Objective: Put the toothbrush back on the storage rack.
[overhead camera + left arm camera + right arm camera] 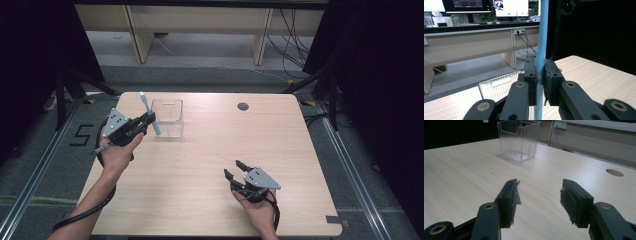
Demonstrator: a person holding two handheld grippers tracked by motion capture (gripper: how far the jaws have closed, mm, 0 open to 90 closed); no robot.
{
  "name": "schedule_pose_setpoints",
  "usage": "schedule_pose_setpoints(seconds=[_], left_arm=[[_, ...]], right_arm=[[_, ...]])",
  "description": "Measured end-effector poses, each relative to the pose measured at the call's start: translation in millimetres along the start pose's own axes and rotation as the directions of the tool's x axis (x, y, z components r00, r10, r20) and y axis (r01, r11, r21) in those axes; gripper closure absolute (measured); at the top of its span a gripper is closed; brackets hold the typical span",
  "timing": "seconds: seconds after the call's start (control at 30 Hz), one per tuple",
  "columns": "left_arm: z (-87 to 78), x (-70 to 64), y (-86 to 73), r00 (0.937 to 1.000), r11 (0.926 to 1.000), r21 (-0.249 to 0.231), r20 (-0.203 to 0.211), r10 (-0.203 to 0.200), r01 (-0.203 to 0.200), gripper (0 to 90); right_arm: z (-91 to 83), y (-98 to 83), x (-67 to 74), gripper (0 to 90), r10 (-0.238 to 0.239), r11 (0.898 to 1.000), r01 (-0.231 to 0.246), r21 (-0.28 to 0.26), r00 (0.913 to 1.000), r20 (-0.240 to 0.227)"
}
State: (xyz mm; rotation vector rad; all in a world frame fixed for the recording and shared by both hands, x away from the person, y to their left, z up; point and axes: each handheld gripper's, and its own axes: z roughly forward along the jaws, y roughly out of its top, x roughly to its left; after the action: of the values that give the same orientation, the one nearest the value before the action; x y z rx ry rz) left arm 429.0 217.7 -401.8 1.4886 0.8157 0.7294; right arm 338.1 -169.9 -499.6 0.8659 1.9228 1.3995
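While gripped, the things are placed as follows:
Left tool (pixel 148 119): clamped on a light blue stick (pixel 541 45), which is held upright and slightly tilted.
Stick position: raised above the bench (pixel 210 165), just beside the clear plastic box (pixel 168 118) at the far left.
Right tool (pixel 537 200): jaws held wide apart with nothing between them, low over the bench's near right part, well apart from the box.

The table (pixel 200 165) has a pale wood top with rounded corners and a round cable hole (pixel 243 106) near its far edge, and a clear ribbed plastic bin (pixel 168 118) stands upright directly on it, near the far left corner.
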Motion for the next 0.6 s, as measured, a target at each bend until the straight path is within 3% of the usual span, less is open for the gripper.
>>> schedule_pose_setpoints(seconds=[0.07,0.1,0.23,0.3,0.37,0.4,0.6], left_arm=[[0.9,0.9,0.8,1.0000,1.0000,0.002,-0.003,0.002,-0.002,81.3],[1.4,1.4,1.1,1.0000,1.0000,0.000,-0.005,0.002,-0.002,81.3],[2.5,4.4,2.3,0.9999,1.0000,-0.002,-0.010,0.001,-0.001,81.3],[3.6,6.2,2.6,0.9999,1.0000,-0.004,-0.014,-0.002,0.002,81.3],[4.9,7.6,3.2,0.9999,1.0000,-0.007,-0.016,-0.001,0.001,81.3],[5.6,8.0,3.5,0.9999,1.0000,-0.007,-0.016,-0.001,0.001,81.3],[9.2,11.3,5.9,0.9996,1.0000,-0.007,-0.026,0.006,-0.006,81.3]], right_arm=[[-0.9,-0.1,1.5,48.1,0.033,0.999,-0.033,0.018,0.9994,-0.011],[-0.5,-0.1,0.2,48.1,0.016,1.000,-0.016,0.007,0.9999,-0.001],[-1.1,-0.1,1.1,48.1,0.035,0.999,-0.035,0.028,0.9992,-0.017],[-0.4,0.0,-0.3,48.1,0.007,1.000,-0.007,0.007,1.0000,-0.001],[-0.9,0.1,1.6,48.1,0.037,0.999,-0.036,0.020,0.9992,-0.013],[-0.6,0.6,-0.8,48.1,-0.001,1.000,0.001,0.003,1.0000,0.004],[-0.4,0.3,0.2,48.1,0.018,1.000,-0.018,0.013,0.9998,-0.008]])
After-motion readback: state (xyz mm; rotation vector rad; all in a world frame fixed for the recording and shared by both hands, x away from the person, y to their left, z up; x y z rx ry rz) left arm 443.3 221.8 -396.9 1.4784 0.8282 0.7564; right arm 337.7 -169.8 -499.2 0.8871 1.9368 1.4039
